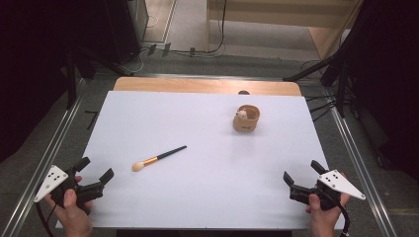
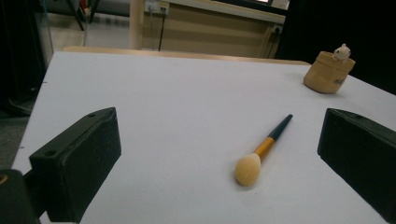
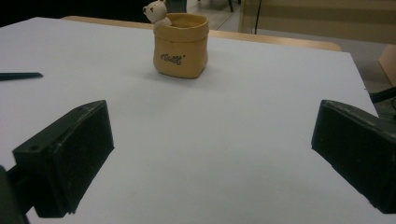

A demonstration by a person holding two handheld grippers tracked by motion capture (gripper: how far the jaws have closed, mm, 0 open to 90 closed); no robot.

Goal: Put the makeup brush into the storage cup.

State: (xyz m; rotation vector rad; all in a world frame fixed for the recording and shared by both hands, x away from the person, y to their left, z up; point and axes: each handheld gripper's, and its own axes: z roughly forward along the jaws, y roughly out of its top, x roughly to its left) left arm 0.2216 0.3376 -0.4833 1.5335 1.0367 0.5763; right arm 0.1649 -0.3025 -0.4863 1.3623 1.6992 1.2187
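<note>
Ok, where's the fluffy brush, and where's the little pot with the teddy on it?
Brush [image 2: 248, 169]: left gripper view, on its fluffy cream head.
Pot [image 3: 181, 44]: right gripper view, on its front wall above the writing.
Teddy [image 3: 155, 11]: right gripper view, on its head at the pot's rim.

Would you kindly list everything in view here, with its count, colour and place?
Makeup brush with dark handle, gold ferrule and cream bristle head: one, lying flat left of the table's centre.
Tan sack-shaped pot with a small white bear on its rim: one, upright, far right of centre.
White table sheet: one, covering the wooden tabletop.
Left gripper: one, black, jaws open, held at the near left corner.
Right gripper: one, black, jaws open, held at the near right corner.
</note>
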